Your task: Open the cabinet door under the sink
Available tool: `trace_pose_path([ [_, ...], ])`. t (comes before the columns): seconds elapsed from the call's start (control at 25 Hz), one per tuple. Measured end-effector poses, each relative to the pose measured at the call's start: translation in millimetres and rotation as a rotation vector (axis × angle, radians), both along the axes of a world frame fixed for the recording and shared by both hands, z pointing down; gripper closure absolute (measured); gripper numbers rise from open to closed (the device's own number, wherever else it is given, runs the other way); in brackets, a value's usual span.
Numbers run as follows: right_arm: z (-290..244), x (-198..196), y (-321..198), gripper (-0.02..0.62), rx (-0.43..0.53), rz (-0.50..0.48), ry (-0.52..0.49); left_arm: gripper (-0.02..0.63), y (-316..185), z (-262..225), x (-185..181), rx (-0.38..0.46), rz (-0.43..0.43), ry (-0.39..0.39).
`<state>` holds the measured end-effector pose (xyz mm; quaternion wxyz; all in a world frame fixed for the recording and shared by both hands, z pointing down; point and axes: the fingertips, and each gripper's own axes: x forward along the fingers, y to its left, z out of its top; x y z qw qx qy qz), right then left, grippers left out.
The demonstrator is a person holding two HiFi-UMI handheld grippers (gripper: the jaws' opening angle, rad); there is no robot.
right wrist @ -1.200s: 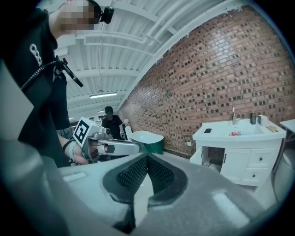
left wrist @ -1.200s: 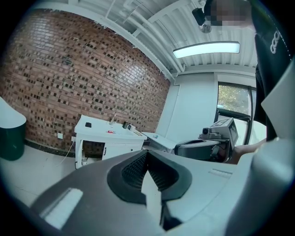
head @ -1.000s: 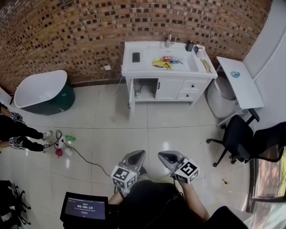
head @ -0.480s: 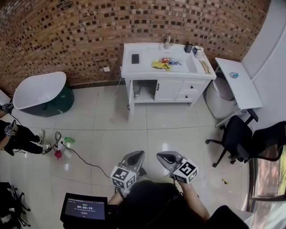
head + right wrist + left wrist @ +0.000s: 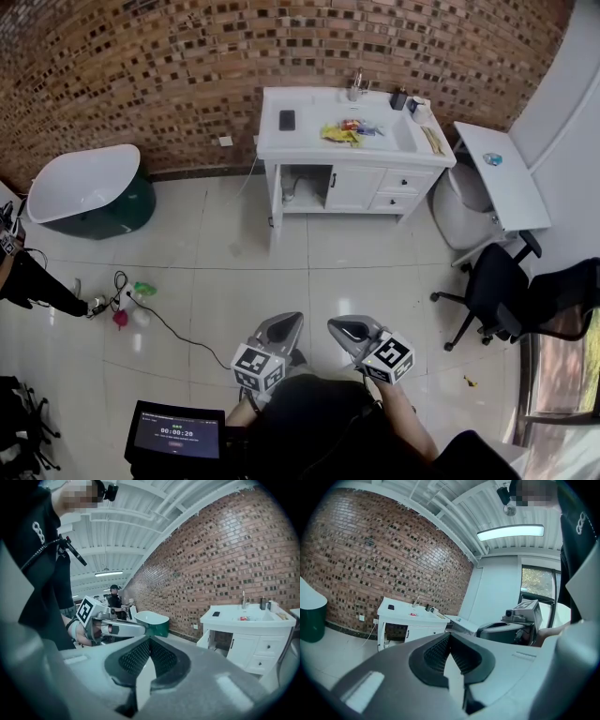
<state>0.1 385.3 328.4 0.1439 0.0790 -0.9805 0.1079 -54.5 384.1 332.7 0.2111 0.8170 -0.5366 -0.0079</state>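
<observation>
Light is bright and even throughout. In the left gripper view a long rectangular ceiling lamp [image 5: 510, 532] glares white, and a daylit window [image 5: 536, 585] adds light at the right. The glossy pale tiled floor [image 5: 244, 272] shows a soft sheen and only faint shadows, while the open compartment of the white sink cabinet [image 5: 356, 187] lies dark. Wide-angle distortion bows the red-brown brick wall [image 5: 141, 66], and both gripper views fade to black at their corners.

Two grippers at six o'clock: left gripper [image 5: 286, 324], right gripper [image 5: 343, 328]. One cabinet [image 5: 356, 187] at twelve, with two drawers [image 5: 407, 180]. One bathtub [image 5: 80, 183] at ten. One toilet [image 5: 459, 211] and one desk [image 5: 497, 169] toward three.
</observation>
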Motion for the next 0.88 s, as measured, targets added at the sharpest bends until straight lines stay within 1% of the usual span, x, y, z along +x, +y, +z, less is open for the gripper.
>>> trace_pose_path([
  [0.24,0,-1,-1,0.604,0.002,-0.002,0.000,0.591,-1,1,-1,-0.005,-0.002,0.000],
  [0.52,3,-5,0,0.604,-0.031,-0.008,0.009,0.591,-1,0,-7,-0.005,-0.012,-0.004],
  [0.72,0,-14,-3,0.604,0.007,-0.025,-0.001,0.591,-2,1,-12,-0.006,-0.023,-0.006],
  [0.88,-2,-19,-1,0.604,0.007,-0.036,-0.003,0.591,-2,0,-16,-0.005,-0.026,-0.007],
])
